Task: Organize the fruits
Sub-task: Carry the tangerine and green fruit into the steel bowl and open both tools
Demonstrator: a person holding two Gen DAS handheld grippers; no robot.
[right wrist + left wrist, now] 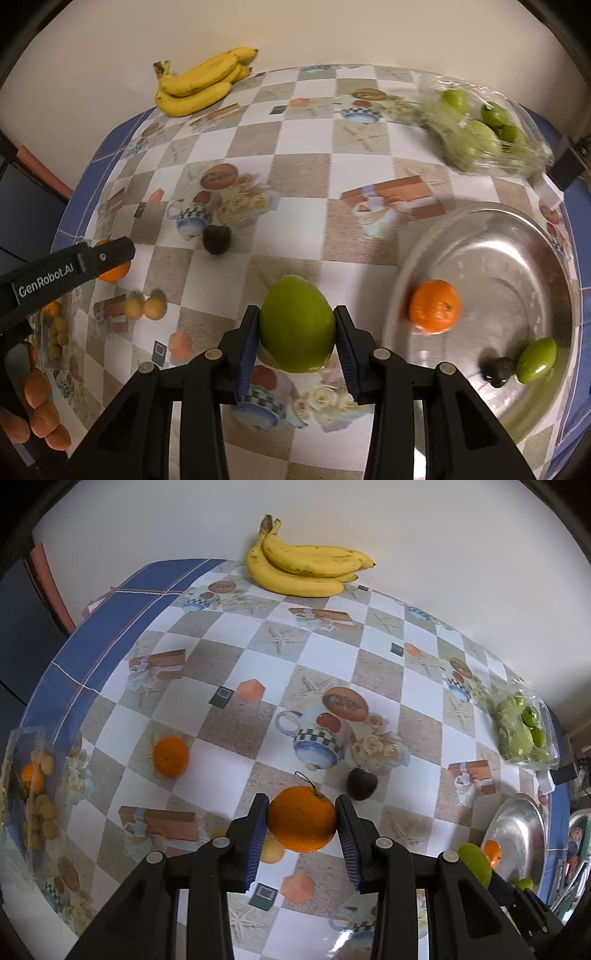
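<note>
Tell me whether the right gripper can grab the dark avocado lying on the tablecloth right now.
Probably not yet: the right gripper is shut on a green mango, so its jaws are occupied. The avocado itself lies uncovered.

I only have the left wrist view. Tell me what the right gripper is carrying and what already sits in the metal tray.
Observer: The right gripper is shut on a green mango.
Operator: Report the tray.
Observer: The metal tray holds a tangerine, a smaller green fruit and a dark avocado touching it.
Operator: Say where the left gripper is.
Observer: The left gripper, shut on an orange, is at the table's left side, well away from the tray.
</note>
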